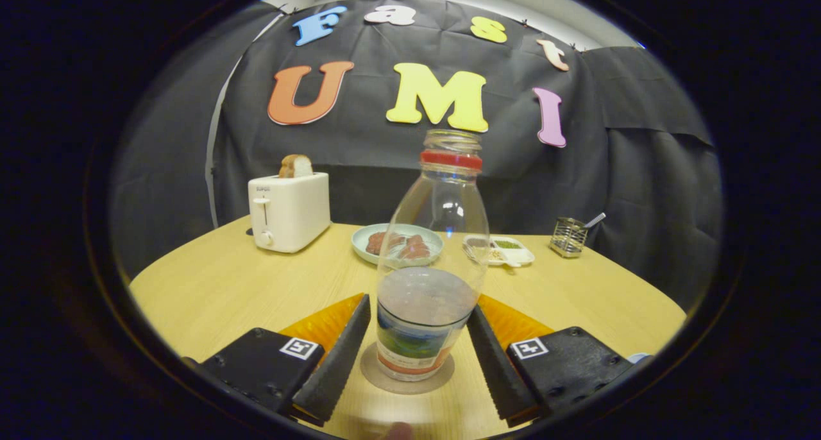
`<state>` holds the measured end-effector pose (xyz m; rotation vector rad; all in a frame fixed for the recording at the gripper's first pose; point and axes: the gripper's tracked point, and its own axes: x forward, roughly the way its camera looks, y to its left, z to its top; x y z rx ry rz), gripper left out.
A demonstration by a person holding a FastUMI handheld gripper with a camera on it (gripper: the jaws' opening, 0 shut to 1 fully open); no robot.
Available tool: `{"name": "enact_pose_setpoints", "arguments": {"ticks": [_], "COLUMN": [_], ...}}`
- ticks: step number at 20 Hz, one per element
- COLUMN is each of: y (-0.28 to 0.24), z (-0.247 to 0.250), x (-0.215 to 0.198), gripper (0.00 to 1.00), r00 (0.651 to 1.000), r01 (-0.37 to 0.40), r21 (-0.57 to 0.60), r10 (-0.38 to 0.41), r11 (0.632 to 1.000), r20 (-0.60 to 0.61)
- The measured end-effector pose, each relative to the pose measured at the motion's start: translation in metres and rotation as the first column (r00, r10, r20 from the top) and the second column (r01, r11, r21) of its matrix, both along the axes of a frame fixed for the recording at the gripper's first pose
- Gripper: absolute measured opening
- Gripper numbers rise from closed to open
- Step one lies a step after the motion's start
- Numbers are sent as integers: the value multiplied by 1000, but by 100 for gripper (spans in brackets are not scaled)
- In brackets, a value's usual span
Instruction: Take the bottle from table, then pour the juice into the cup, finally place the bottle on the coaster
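Observation:
A clear plastic bottle [431, 260] stands upright on a round grey coaster [378, 379] on the wooden table. It has no cap, a red ring at the neck, a coloured label low down and a little liquid in the bottom. My gripper [420, 306] is open, with one finger on each side of the bottle's lower body. The left finger [340, 356] stands a small gap away from the bottle. The right finger [494, 356] is very close to its side.
Beyond the bottle a pale plate with food [397, 242] and a small white divided dish [503, 249] sit mid-table. A white toaster with bread [288, 210] stands at the back left, and a metal mesh holder [568, 236] at the back right.

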<state>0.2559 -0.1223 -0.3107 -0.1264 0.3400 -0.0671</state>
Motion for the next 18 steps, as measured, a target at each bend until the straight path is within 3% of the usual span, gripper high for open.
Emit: {"name": "enact_pose_setpoints", "arguments": {"ticks": [3, 9, 14, 18], "y": [0, -8, -2, -14], "z": [5, 49, 136, 221], "x": [-3, -22, -64, -116], "gripper": [100, 100, 100, 100], "r00": [1000, 998, 985, 964], "r01": [-1, 20, -13, 17], "r21": [4, 25, 73, 85], "r10": [1, -22, 0, -38], "r11": [1000, 999, 997, 996], "r20": [2, 53, 174, 261]}}
